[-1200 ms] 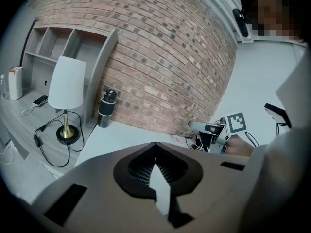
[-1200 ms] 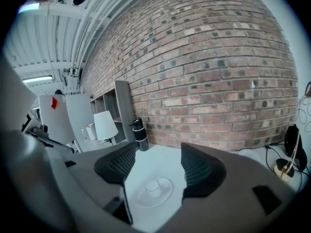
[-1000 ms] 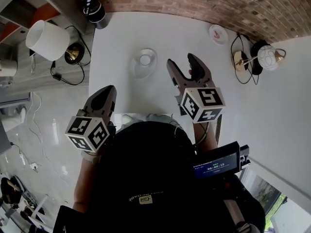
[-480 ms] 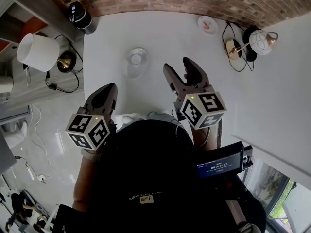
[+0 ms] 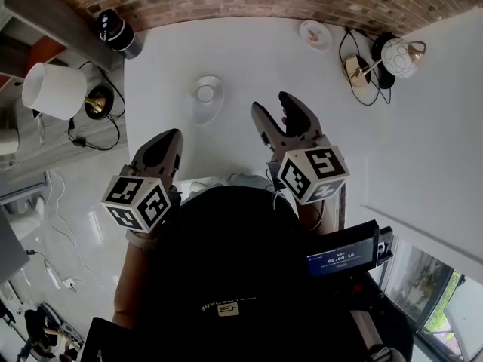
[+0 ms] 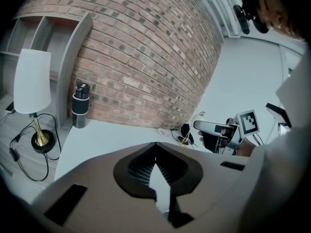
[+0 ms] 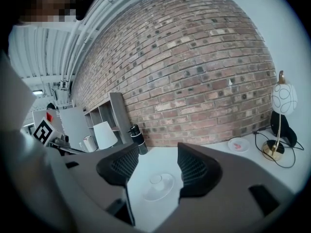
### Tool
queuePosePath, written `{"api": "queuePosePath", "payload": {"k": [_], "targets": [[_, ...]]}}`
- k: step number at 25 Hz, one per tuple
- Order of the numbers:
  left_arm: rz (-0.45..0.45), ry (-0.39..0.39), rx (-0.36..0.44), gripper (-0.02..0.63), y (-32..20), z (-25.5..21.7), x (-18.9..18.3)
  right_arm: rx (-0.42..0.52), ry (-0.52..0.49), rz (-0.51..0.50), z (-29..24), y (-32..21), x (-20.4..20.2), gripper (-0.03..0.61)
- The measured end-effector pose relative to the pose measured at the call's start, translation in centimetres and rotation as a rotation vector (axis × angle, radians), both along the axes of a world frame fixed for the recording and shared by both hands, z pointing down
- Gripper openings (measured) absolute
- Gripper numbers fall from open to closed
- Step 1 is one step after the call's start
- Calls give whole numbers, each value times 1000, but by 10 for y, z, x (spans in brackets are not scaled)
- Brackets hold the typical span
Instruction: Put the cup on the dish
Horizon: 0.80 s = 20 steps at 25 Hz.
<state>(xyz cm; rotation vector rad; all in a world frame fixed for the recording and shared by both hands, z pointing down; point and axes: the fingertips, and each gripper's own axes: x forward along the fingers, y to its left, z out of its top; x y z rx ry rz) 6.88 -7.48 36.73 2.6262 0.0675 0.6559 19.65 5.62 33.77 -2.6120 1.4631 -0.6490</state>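
Note:
A small clear glass cup (image 5: 205, 93) stands in the middle of a clear glass dish (image 5: 204, 108) on the white table (image 5: 226, 51). My right gripper (image 5: 272, 104) hovers just right of the dish, open and holding nothing. In the right gripper view the cup (image 7: 155, 179) and dish (image 7: 160, 191) show between the spread fingers (image 7: 194, 171), some way ahead of my right gripper (image 7: 155, 164). My left gripper (image 5: 167, 136) hangs at the table's near left edge, shut and holding nothing. In its own view the left gripper (image 6: 155, 147) has its tips meeting.
A black cylindrical bottle (image 5: 113, 30) stands at the far left corner by the brick wall. A small white plate with a pink mark (image 5: 315, 34) and a globe lamp with cables (image 5: 385, 57) are at the far right. A white-shaded lamp (image 5: 53, 90) stands on a lower surface at left.
The head view has swung a little, so the table's objects sit further left in the frame. The right gripper has edged slightly nearer to me. Neither gripper's jaws have changed.

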Motion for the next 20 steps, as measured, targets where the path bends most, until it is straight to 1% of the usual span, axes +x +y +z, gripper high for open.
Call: {"api": "queuePosePath", "payload": {"k": [20], "targets": [[-14,-7,-2,6,-2,2,-3,-5,-16,2,6,2,2,256]]}}
